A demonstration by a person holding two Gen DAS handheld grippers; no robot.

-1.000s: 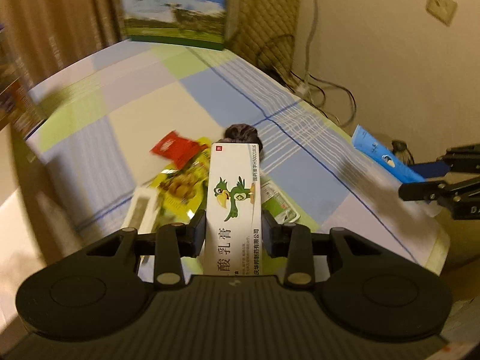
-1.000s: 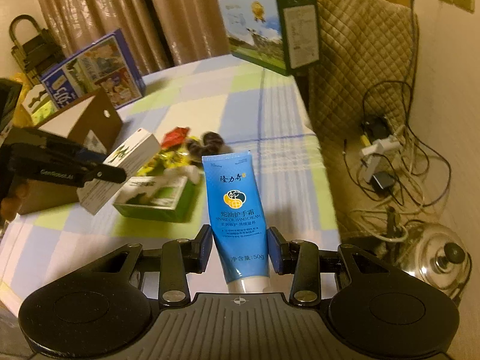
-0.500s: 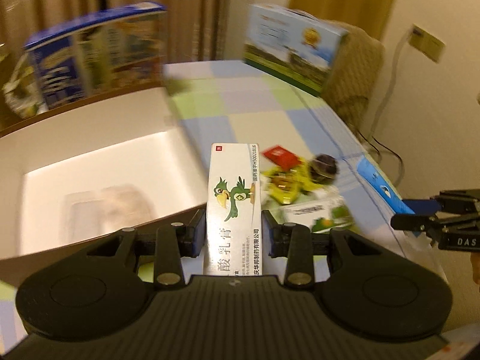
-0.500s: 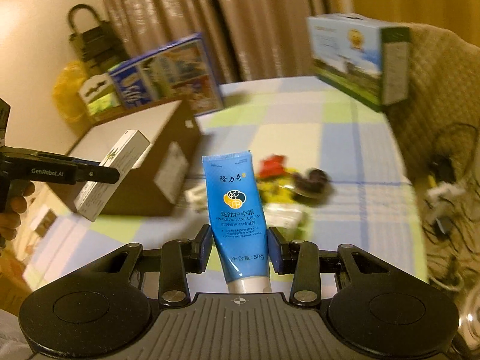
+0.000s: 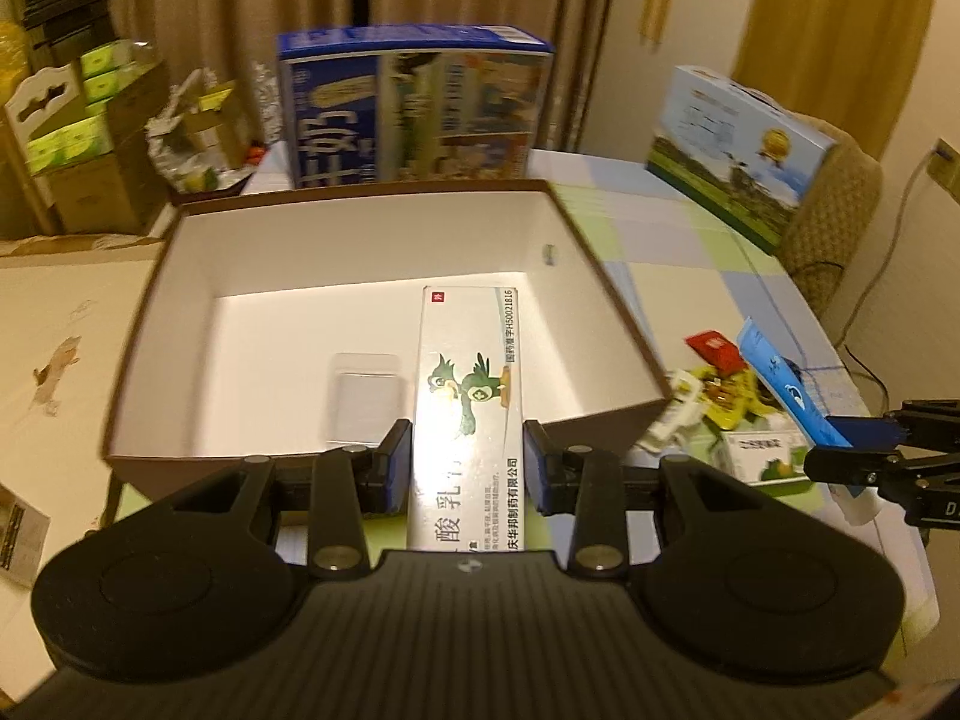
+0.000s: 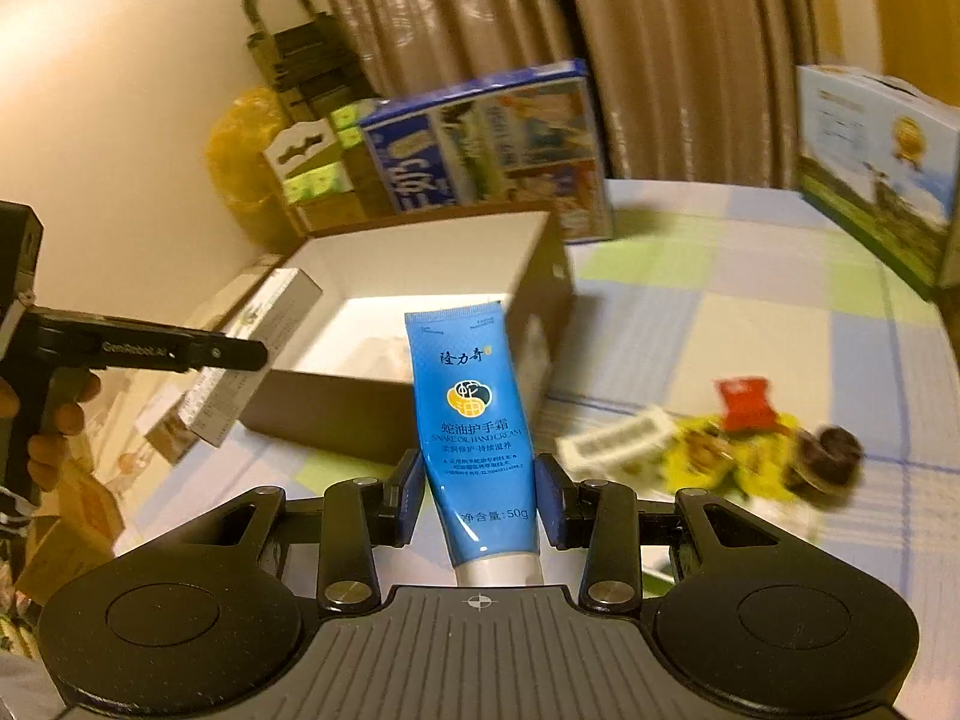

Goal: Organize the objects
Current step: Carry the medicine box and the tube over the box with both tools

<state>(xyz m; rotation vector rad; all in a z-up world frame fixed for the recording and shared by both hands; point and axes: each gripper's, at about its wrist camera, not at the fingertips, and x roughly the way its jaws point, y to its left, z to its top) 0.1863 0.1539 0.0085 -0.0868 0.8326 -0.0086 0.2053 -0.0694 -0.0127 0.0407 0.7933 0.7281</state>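
Hovering over the open brown cardboard box with white lining (image 5: 576, 228), the left claw (image 5: 467, 468) is clamped on a long white medicine carton printed with a green bird (image 5: 471, 384), held lengthwise along the fingers so it can drop flat onto the box floor, where a small clear plastic packet (image 5: 366, 384) already lies. The right claw (image 6: 480, 495) is closed around a blue plastic hand-cream tube (image 6: 474, 420), cap end towards the camera, poised over the bench just short of the box's near wall, probably waiting its turn. On the checked tablecloth (image 6: 720, 312) beside the box the unsorted heap remains: a red sachet (image 6: 744, 399), yellow snack packets (image 6: 708, 456), a dark scrunchie (image 6: 831, 450) and a small white carton (image 6: 618, 441). Both held items look near release.
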